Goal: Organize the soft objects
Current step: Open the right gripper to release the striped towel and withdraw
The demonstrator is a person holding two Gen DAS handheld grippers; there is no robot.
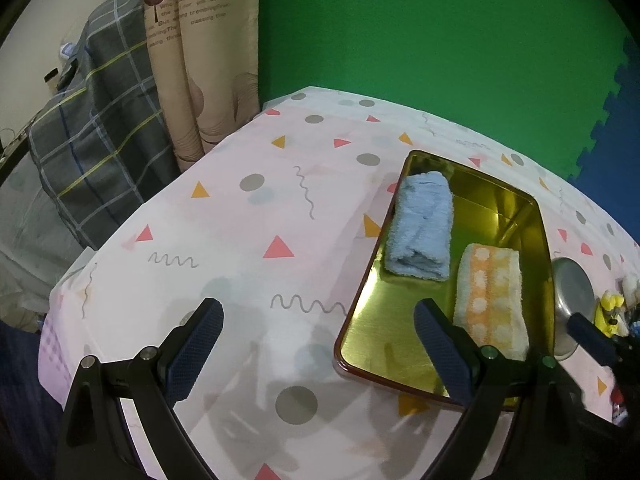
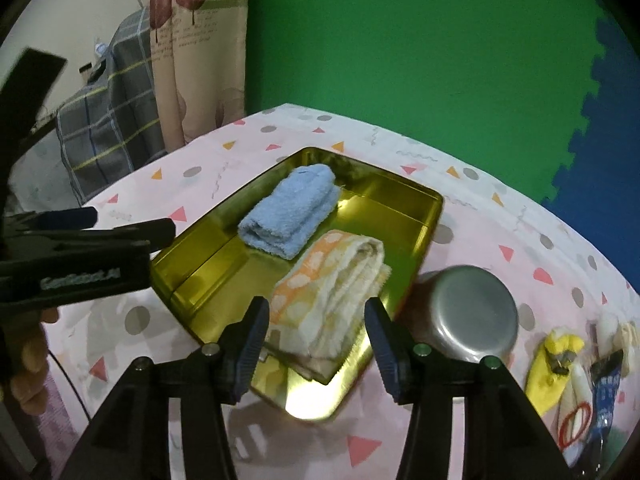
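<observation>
A gold metal tray (image 1: pixel 496 216) (image 2: pixel 224 256) sits on the patterned tablecloth. In it lie a folded blue towel (image 1: pixel 420 228) (image 2: pixel 288 212) at the far end and a folded orange-and-white towel (image 1: pixel 490 296) (image 2: pixel 332 292) at the near end. My right gripper (image 2: pixel 318 312) stands open astride the near end of the orange towel, its pads clear of the cloth. One finger of it shows at the right edge of the left wrist view. My left gripper (image 1: pixel 318 312) (image 2: pixel 134 222) is open wide over the tablecloth at the tray's left rim, with nothing between its fingers.
An upturned steel pot (image 2: pixel 468 316) (image 1: pixel 572 292) stands just right of the tray. Beyond it lie a yellow soft toy (image 2: pixel 556 360) and several small items. A plaid cloth (image 1: pixel 96 140) and a curtain hang past the table's left edge. A hand (image 2: pixel 28 356) holds the left gripper.
</observation>
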